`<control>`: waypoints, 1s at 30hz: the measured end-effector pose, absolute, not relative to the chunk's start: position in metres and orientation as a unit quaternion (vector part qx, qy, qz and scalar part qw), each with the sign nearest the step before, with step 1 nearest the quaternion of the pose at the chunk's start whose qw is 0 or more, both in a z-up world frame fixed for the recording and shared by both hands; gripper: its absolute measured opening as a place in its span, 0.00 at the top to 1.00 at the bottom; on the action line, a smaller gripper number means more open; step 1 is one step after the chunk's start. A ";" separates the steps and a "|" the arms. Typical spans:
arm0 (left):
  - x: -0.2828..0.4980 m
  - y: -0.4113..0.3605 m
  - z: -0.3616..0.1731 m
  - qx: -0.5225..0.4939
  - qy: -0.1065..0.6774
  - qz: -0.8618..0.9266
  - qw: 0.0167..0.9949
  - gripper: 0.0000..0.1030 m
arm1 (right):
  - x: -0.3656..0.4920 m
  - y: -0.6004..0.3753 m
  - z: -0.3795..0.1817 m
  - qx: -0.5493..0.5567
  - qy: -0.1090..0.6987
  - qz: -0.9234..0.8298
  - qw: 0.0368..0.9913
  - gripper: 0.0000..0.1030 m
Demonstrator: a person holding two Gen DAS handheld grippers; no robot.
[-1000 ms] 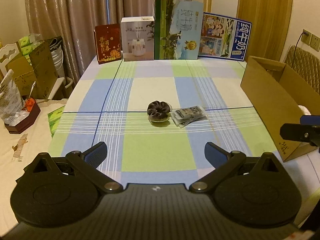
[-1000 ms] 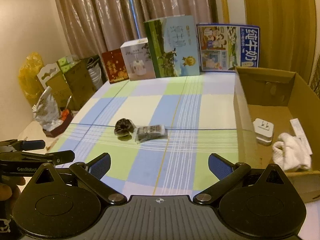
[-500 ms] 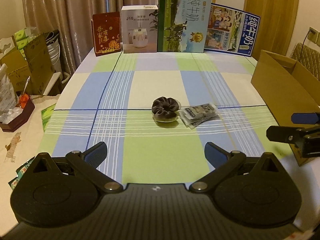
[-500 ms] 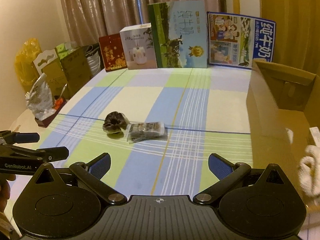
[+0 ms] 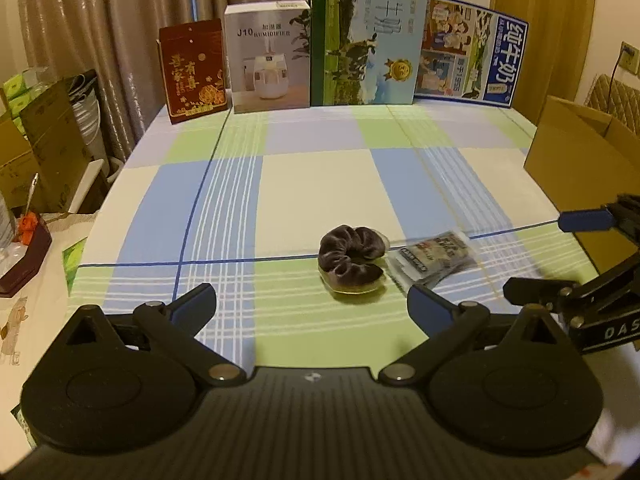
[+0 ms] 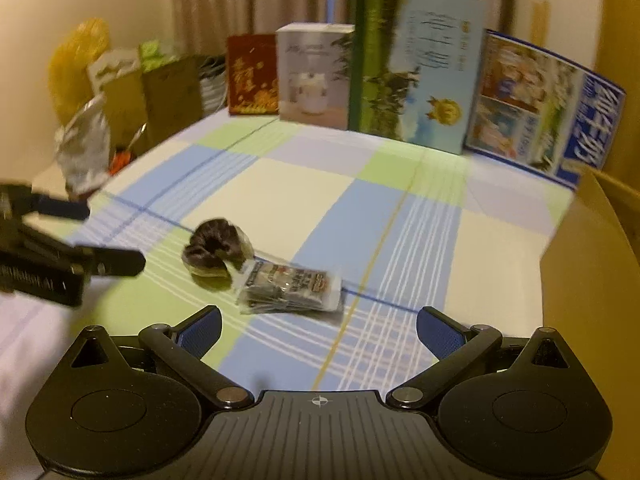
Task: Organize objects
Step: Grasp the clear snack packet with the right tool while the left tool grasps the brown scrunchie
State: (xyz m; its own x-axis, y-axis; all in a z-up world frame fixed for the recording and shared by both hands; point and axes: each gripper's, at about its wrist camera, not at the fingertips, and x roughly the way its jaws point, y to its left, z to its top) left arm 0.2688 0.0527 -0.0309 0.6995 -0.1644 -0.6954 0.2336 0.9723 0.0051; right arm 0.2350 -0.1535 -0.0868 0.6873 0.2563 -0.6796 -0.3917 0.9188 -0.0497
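Left wrist view: left gripper [image 5: 311, 304] spread wide, empty, above the tabletop's [image 5: 320, 184] near edge. Dark scrunchie [image 5: 352, 258] mid-table, touching a clear packet [image 5: 434, 259] on its right.

Right wrist view: right gripper [image 6: 318, 330] likewise spread, empty; scrunchie [image 6: 216, 246] and packet [image 6: 292, 288] just ahead; cardboard box [image 6: 596, 264] at the right edge.

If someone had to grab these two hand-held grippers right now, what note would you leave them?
Left hand-held gripper: open, empty, facing the dark scrunchie.
Right hand-held gripper: open, empty, just short of the clear packet.
Scrunchie sits on a small clear dish; the packet lies beside it on the checked tablecloth.
Cardboard box stands at the table's right edge.
Done: nothing grasped.
Left: probably move both items into the box.
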 end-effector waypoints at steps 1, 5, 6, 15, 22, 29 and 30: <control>0.272 0.053 -0.033 0.046 0.375 -0.111 0.919 0.03 | 0.239 -0.152 -0.091 -0.106 0.354 0.181 0.911 0.02; 0.283 0.049 -0.040 0.056 0.380 -0.119 0.916 0.03 | 0.254 -0.144 -0.104 -0.141 0.349 0.201 0.904 0.02; 0.285 0.049 -0.042 0.058 0.381 -0.120 0.915 0.03 | 0.257 -0.142 -0.107 -0.148 0.347 0.204 0.903 0.03; 0.300 0.051 -0.051 0.059 0.389 -0.123 0.911 0.03 | 0.286 -0.126 -0.135 -0.212 0.338 0.246 0.884 0.13; 0.310 0.054 -0.053 0.050 0.392 -0.121 0.911 0.03 | 0.297 -0.120 -0.143 -0.197 0.340 0.303 0.868 0.17; 0.314 0.055 -0.055 0.044 0.393 -0.119 0.910 0.03 | 0.296 -0.120 -0.130 -0.168 0.446 0.295 0.828 0.25; 0.314 0.056 -0.055 0.043 0.394 -0.119 0.911 0.03 | 0.293 -0.121 -0.128 -0.163 0.461 0.294 0.822 0.25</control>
State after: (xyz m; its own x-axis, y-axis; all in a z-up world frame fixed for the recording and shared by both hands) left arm 0.3139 0.0559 -0.0550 0.6620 -0.1828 -0.7269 0.2504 0.9680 -0.0153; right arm 0.2932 -0.1207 -0.1276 0.4036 0.3319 -0.8526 -0.6328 0.7743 0.0019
